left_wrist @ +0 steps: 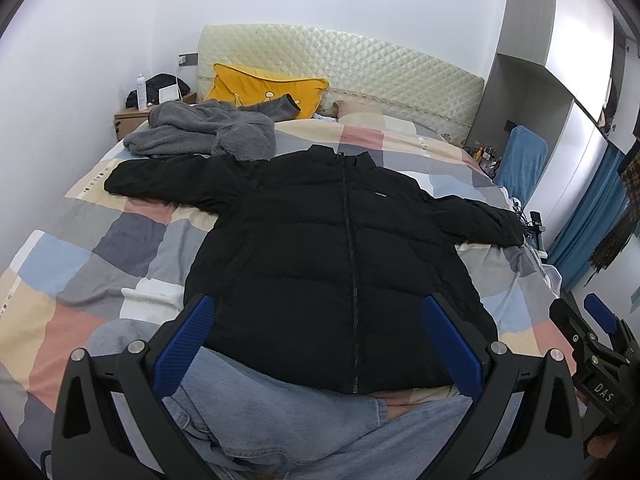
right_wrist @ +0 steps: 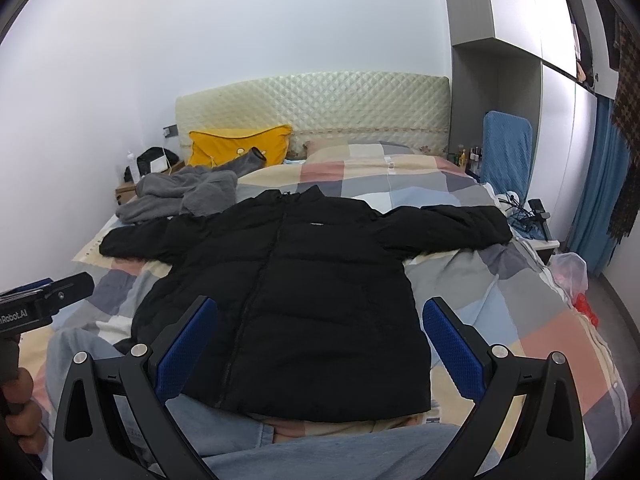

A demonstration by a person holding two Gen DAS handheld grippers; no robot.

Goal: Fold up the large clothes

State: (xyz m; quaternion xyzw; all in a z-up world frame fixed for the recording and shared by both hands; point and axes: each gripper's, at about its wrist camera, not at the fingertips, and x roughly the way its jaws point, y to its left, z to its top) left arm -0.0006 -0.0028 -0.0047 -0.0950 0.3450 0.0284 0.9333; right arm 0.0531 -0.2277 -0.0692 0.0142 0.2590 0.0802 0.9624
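Observation:
A black puffer jacket [left_wrist: 320,240] lies flat and zipped on the checked bedspread [left_wrist: 100,248], front up, sleeves spread left and right, collar toward the headboard. It also shows in the right wrist view [right_wrist: 304,288]. My left gripper [left_wrist: 316,344] is open and empty, held above the jacket's hem. My right gripper [right_wrist: 320,344] is open and empty too, above the hem a little further right. The right gripper also shows at the right edge of the left wrist view [left_wrist: 600,344]. The person's jeans-clad legs [left_wrist: 320,432] lie below the hem.
A grey fleece garment [left_wrist: 204,132] lies crumpled at the far left of the bed, by a yellow pillow [left_wrist: 264,88] and quilted headboard [left_wrist: 360,68]. A nightstand [left_wrist: 132,116] stands far left. A blue-covered chair [right_wrist: 506,148], cables and a plastic bag [right_wrist: 570,272] are on the right.

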